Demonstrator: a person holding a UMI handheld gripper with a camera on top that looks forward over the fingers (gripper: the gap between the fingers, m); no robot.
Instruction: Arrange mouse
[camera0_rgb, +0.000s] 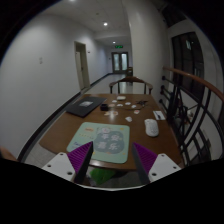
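While my gripper (112, 168) hung with its fingers spread and holding nothing, the mouse (151, 127) lay untouched on the table (75, 125), well beyond them and just beside the green mat (103, 141). By my judgement the arranging had not begun; reaching, gripping and placing all remained.

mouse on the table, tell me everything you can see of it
The mouse is a small white, rounded thing that looks like smooth plastic. It lies flat on the brown wooden table, off to the right of the pale green mat and apart from it. No cable, buttons or wheel can be made out from here. Nothing touches it but the tabletop. The tongs stand open well short of it, their purple pads nearer the mat.
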